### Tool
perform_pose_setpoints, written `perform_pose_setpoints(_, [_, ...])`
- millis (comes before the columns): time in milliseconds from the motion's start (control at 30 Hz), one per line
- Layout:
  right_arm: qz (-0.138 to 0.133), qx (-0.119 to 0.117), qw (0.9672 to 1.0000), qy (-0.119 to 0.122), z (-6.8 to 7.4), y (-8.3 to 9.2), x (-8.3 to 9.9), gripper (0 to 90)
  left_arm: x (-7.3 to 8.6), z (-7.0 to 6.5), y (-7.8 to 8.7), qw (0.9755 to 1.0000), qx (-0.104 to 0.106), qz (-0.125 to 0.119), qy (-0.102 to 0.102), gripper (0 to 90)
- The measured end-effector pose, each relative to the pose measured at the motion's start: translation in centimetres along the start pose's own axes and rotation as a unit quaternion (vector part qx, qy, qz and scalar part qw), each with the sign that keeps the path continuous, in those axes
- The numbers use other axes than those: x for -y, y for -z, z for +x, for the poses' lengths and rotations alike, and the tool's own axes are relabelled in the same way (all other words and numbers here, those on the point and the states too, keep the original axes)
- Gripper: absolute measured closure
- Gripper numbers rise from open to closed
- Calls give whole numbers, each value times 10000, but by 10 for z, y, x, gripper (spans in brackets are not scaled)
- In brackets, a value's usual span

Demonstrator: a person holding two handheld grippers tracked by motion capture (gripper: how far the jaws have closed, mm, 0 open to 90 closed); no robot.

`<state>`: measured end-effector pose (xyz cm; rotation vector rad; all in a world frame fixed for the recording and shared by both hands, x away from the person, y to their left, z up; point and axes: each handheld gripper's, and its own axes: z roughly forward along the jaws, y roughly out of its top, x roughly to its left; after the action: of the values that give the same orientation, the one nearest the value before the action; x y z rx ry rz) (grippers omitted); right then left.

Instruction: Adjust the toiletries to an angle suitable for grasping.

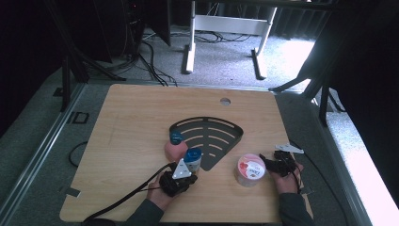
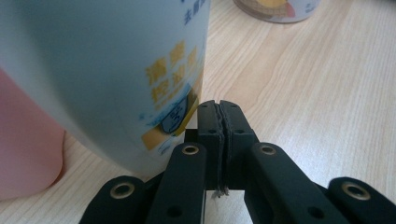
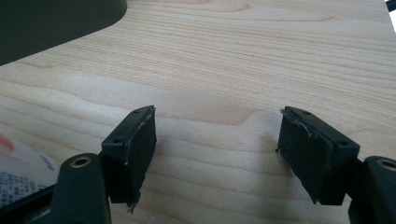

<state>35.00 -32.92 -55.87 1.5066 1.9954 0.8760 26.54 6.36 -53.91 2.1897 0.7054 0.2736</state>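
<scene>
Beside white bottle (image 2: pixel 107 79), left gripper (image 2: pixel 219 116) (fingers together)

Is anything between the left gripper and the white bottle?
Nothing visible. The left gripper, jaws shut, sits right beside the white bottle with only bare table around its tips. The pink bottle stands on the bottle's far side, out of the way.
</scene>
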Motion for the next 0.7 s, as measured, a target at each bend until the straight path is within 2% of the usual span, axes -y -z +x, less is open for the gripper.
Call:
perform_pose_setpoints(333, [-1,1,10000,1,0,0,0,275,-5,5,-8,9999,-78,-104,95,881])
perform_pose_setpoints(500, [0,0,10000,2,0,0,0,275,-6,7,-10,9996,-238,-133,124,882])
perform_pose_setpoints(600, [2,1,10000,2,0,0,0,275,-7,8,-11,9995,-247,-139,142,882])
perform_pose_setpoints(700, [1,0,10000,2,0,0,0,275,-8,11,-12,9991,-337,-159,225,887])
